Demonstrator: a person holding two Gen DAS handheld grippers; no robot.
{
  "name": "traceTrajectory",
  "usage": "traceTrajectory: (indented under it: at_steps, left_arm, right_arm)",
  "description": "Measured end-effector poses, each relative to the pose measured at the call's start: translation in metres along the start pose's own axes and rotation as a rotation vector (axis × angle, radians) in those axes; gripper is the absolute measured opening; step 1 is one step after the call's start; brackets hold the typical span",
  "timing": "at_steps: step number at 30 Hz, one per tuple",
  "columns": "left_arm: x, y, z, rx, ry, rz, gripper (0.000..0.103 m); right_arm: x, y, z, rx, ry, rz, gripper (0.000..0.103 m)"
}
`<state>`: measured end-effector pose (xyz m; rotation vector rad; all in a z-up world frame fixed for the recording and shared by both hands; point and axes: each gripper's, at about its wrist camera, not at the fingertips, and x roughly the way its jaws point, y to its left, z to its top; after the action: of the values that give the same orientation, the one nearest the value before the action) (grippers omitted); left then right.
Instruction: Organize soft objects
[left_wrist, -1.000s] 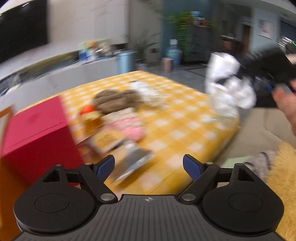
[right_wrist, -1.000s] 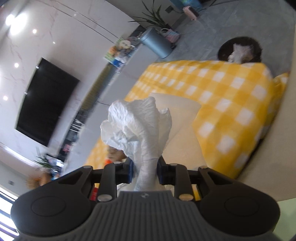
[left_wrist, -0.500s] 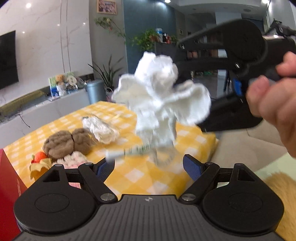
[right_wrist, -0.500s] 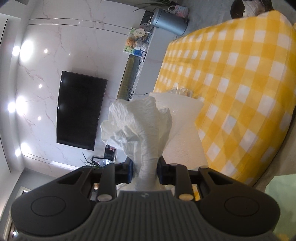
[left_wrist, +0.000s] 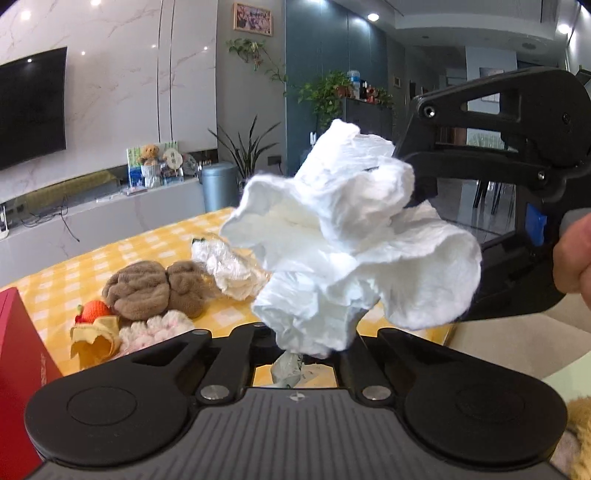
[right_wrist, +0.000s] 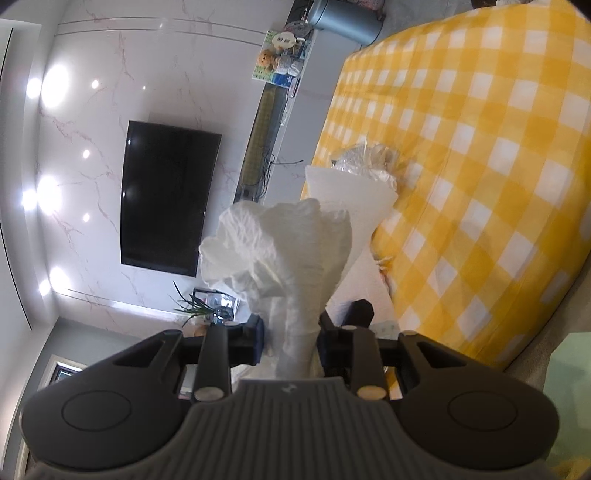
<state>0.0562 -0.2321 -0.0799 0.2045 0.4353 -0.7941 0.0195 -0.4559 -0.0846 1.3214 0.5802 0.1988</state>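
Hidden: we cannot see the left gripper (left_wrist: 306, 350) fingertips; the crumpled white tissue (left_wrist: 343, 243) covers them.
Axis: the tissue stands upright, flaring toward 12 o'clock.
Left fingers: clamped on its twisted base at 6 o'clock.
Right gripper (right_wrist: 290, 338): jaws just easing apart (tissue (right_wrist: 291, 258) still pinched between).
Place: above the yellow checked tablecloth (left_wrist: 155, 251).

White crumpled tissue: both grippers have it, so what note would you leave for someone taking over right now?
Left gripper: shut on the low end of the white tissue.
Right gripper: shut on its other end.
The tissue is held in the air near the yellow checked table.
Brown bundle, pink knit piece and bagged white item lie loose there, by the red box.
Nothing looks sorted yet.
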Motion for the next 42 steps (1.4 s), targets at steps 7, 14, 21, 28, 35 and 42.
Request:
traceTrajectory:
  at_steps: [7,14,21,28,35,42]
  left_arm:
    - [0.003,0.032,-0.008,-0.12,0.152,0.113,0.004]
    - [-0.025,0.056,0.001,-0.221,0.123,0.136,0.004]
    - [-0.045,0.058,0.024,-0.25,0.044,0.079,0.004]
    - [-0.067,0.054,0.051,-0.225,-0.003,0.119,0.004]
    - [-0.105,0.067,0.068,-0.271,-0.103,0.174,0.004]
    - [-0.155,0.094,0.085,-0.315,-0.128,0.279,0.004]
  right_arm:
    - [-0.007,-0.003,0.001,0.003,-0.039,-0.033,0.028]
    - [-0.018,-0.003,0.002,-0.018,-0.115,-0.16,0.028]
    - [-0.016,0.003,-0.002,-0.075,-0.126,-0.24,0.028]
    - [-0.012,0.015,-0.008,-0.128,-0.129,-0.274,0.028]
    - [-0.009,0.032,-0.016,-0.201,-0.127,-0.277,0.028]
    - [-0.008,0.054,-0.031,-0.274,-0.136,-0.266,0.028]
